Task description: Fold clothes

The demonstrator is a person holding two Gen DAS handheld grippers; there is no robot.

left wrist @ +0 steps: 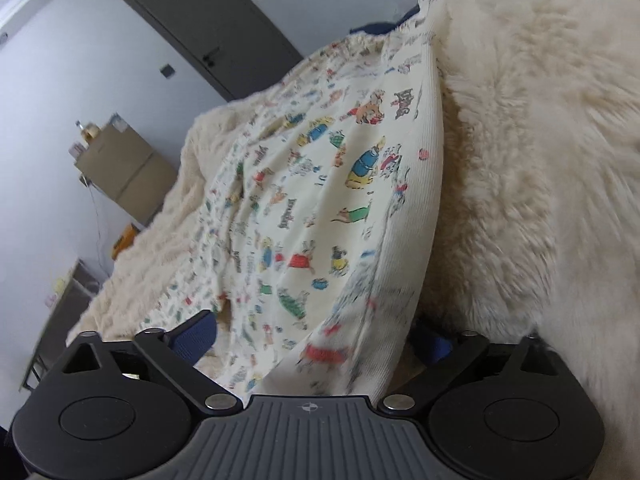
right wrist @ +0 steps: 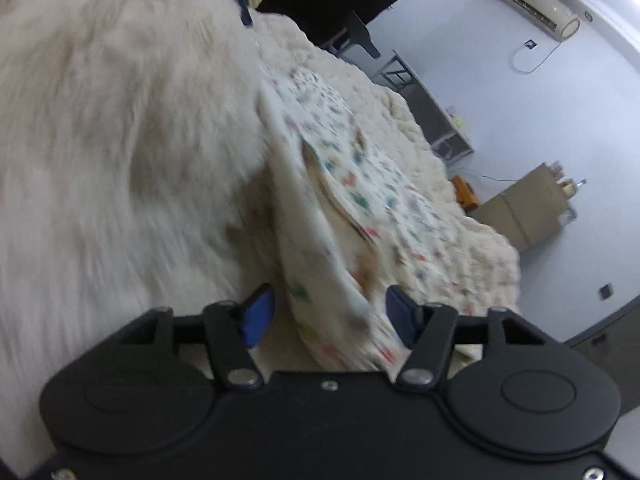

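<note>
A cream garment (left wrist: 320, 184) printed with small colourful cartoon dogs lies spread on a fluffy cream blanket (left wrist: 540, 140). My left gripper (left wrist: 316, 340) is open, its blue fingers (left wrist: 196, 336) standing wide on either side of the garment's near ribbed edge. In the right wrist view the same garment (right wrist: 360, 184) appears blurred, with a layered edge lifted off the blanket (right wrist: 120, 140). My right gripper (right wrist: 329, 314) straddles that edge. It is open, and a gap shows between the left blue pad (right wrist: 258, 312) and the cloth.
The blanket covers a bed that ends at pale walls. A grey door (left wrist: 208, 28), a cardboard box (left wrist: 124, 164) and a metal shelf (right wrist: 432, 104) stand along the walls. An air conditioner (right wrist: 540, 4) hangs high up. An orange object (right wrist: 464, 192) sits on the floor.
</note>
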